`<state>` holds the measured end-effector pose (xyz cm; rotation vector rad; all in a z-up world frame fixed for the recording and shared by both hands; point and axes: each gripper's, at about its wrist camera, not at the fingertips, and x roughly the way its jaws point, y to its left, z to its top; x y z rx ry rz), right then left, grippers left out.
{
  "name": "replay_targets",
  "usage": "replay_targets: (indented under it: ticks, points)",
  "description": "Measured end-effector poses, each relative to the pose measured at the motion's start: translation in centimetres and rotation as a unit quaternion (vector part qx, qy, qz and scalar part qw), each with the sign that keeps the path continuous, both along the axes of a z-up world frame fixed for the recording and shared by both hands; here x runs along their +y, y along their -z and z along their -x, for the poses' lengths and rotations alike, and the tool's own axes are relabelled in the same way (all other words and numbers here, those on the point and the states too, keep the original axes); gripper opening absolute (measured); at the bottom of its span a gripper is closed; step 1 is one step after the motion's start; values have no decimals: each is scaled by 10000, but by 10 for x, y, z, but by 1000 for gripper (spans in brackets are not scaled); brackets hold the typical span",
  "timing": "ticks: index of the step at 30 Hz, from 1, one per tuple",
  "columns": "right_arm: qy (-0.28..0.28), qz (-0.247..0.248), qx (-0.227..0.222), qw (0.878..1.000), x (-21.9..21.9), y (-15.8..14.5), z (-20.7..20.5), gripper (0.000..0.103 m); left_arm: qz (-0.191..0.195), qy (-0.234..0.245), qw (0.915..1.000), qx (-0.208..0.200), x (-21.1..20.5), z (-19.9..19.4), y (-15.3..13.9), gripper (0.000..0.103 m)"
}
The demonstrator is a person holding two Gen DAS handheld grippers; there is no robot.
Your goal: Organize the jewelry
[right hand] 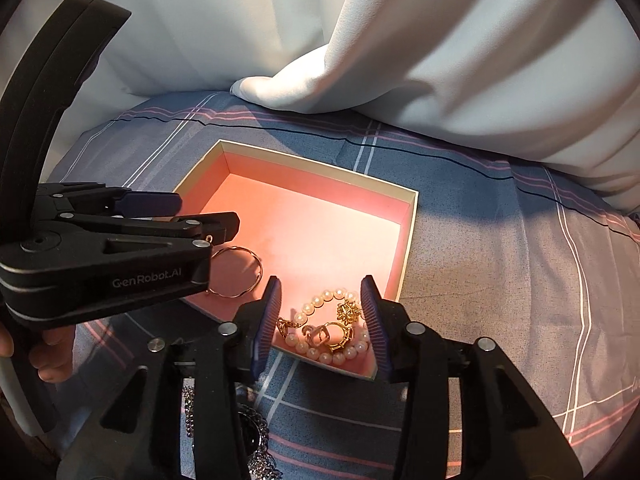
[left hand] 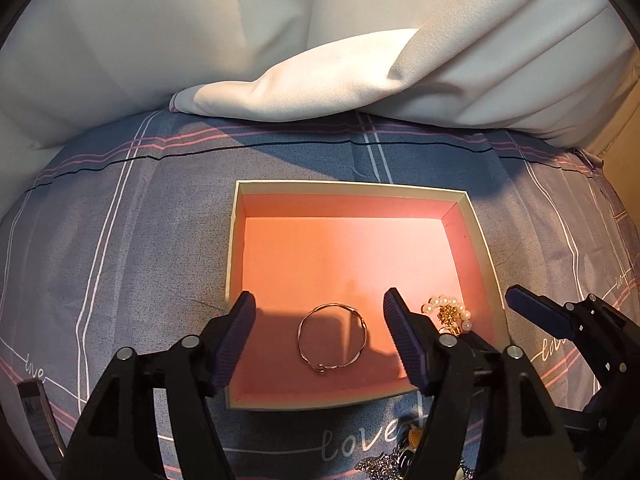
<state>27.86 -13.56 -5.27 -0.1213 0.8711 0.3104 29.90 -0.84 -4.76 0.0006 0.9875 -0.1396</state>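
Note:
An open box [left hand: 352, 188] with a pink lining lies on the plaid sheet. A thin metal bangle [left hand: 332, 336] lies flat on its floor near the front wall. My left gripper [left hand: 319, 295] hangs over it, open, its pads well clear on either side. In the box's near right corner lies a pearl bracelet [right hand: 332, 354] with gold earrings [right hand: 340, 332] on top. My right gripper [right hand: 321, 284] stands open above that pile, touching nothing. The left gripper [right hand: 206, 210] shows from the side over the bangle [right hand: 240, 272]. One right finger [left hand: 536, 314] reaches in past the pearls [left hand: 444, 306].
A grey-blue plaid sheet [right hand: 500, 280] covers the surface. White fabric [left hand: 320, 80] lies folded along the far side behind the box [right hand: 320, 168]. More jewelry, silvery chains [right hand: 256, 440], lies just in front of the box under the grippers. A hand [right hand: 48, 360] holds the left gripper's handle.

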Motion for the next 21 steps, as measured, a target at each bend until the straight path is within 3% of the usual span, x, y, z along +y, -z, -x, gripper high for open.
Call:
replay_targets:
  ticks: [2,5,7,8,12,18,21]
  points:
    - [-2,-4,-89,10000,-4,-6,11,50,40,10,10000,-44,3,10,-7,81]
    - [-2,-66,-185,9998,-12,-11,31,52,155,81,9998,-109,10,29,-14,87]
    - [11,-130,-243,9996,-19,-11,45,67,248,76,9996,-131,16,42,-13,91]
    - [13,-163,-240,9996,-22,-9,52,68,294,26,9995,-123,20,49,-10,93]
    - [20,-350,-110,9993,-33,2,77,70,530,-62,9986,-30,35,73,10,92]
    - [-134,-203,83,9997,-33,28,107,72,620,-104,9978,226,42,102,51,89]
    - [-277,-211,205,9992,-30,40,118,72,359,46,9990,270,35,115,61,89]
